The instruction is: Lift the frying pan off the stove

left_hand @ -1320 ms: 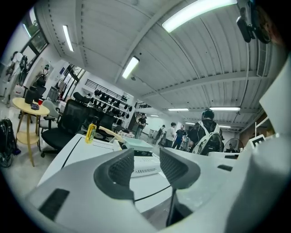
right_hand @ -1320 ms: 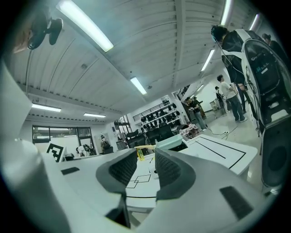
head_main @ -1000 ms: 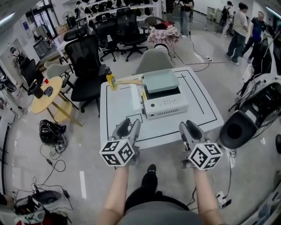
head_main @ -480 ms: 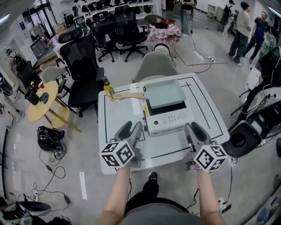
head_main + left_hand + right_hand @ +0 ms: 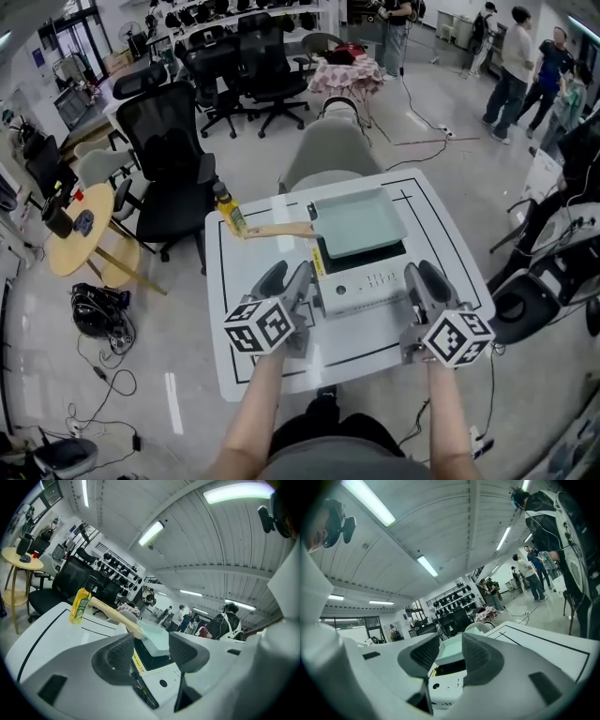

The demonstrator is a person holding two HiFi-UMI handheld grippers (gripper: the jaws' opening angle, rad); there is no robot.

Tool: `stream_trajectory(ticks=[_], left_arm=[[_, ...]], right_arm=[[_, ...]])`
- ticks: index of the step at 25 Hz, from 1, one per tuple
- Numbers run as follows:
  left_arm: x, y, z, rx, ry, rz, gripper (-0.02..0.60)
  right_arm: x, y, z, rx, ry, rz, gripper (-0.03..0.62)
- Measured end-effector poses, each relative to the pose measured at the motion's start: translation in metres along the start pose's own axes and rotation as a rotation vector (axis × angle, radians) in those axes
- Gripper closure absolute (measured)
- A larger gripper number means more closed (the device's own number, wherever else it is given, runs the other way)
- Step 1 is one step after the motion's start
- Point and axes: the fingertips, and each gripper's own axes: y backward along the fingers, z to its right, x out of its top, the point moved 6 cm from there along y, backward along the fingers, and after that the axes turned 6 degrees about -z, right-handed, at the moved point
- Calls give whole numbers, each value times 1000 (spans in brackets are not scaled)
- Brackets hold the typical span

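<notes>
The frying pan (image 5: pixel 358 221) is square, shallow and pale green, with a light wooden handle (image 5: pixel 274 231). It sits on the far part of the white stove (image 5: pixel 364 285), which stands about mid-worktop (image 5: pixel 246 281), nearer the right edge. The handle runs left, toward a yellow bottle (image 5: pixel 229 214) near the far left corner.

The left gripper (image 5: pixel 287 279) hovers over the near half of the worktop, just left of the stove's near corner. Its fingers (image 5: pixel 115 663) are apart and opening, pressing on nothing. The right gripper (image 5: pixel 425 279) hangs at the stove's near right corner. Its fingers (image 5: pixel 480 660) also stand apart, and nothing is clamped between them.

The head view alone shows both grippers together and the black line drawn round the worktop. The left gripper view looks low across the worktop, with the handle's joint to the pan and the stove's dark top in the gap between its fingers. It also shows the bottle's green label. The right gripper view frames the pan's pale side wall above the stove's front, but neither handle nor bottle.
</notes>
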Motion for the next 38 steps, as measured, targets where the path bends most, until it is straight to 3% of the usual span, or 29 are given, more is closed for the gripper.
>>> stream_trajectory(ticks=[15, 30, 38], left_arm=[[2, -48, -21, 51, 81, -54, 353], [1, -93, -33, 135, 210, -50, 330], [10, -111, -37, 158, 229, -38, 330]], right_arm=[[20, -29, 41, -37, -25, 8, 450], [40, -81, 92, 52, -47, -62, 451], [43, -101, 106, 89, -58, -94, 453]])
